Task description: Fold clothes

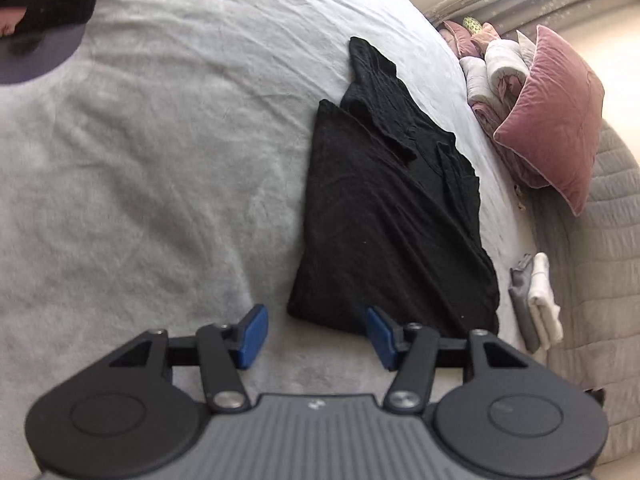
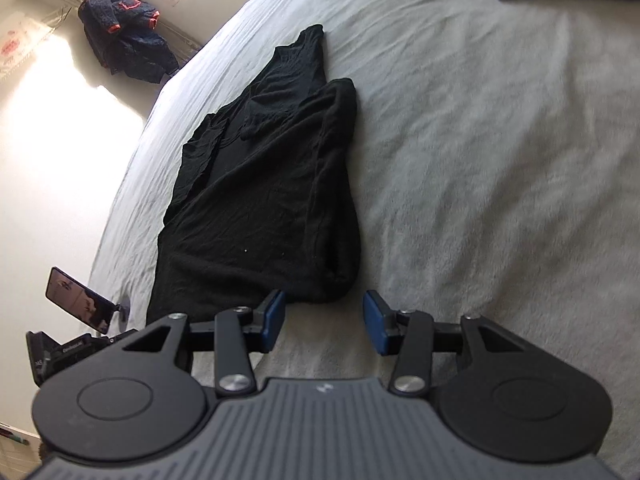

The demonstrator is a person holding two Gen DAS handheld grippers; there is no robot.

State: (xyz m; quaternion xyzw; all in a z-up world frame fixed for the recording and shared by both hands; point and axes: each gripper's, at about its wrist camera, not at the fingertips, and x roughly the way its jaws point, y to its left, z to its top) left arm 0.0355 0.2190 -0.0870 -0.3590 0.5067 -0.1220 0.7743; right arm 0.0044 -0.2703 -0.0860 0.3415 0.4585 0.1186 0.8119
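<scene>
The black garment [image 1: 384,208] lies on the grey bed [image 1: 140,160], long axis running away from both tongs, its near hem just ahead of the empty, parted left gripper [image 1: 316,336] and right gripper [image 2: 324,326]

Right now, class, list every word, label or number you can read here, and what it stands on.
No text can be read for certain.
Black device: small white lettering, too blurred to read.
Wall hanging: red marks, too washed out to read.
Black garment: no print shows.
</scene>
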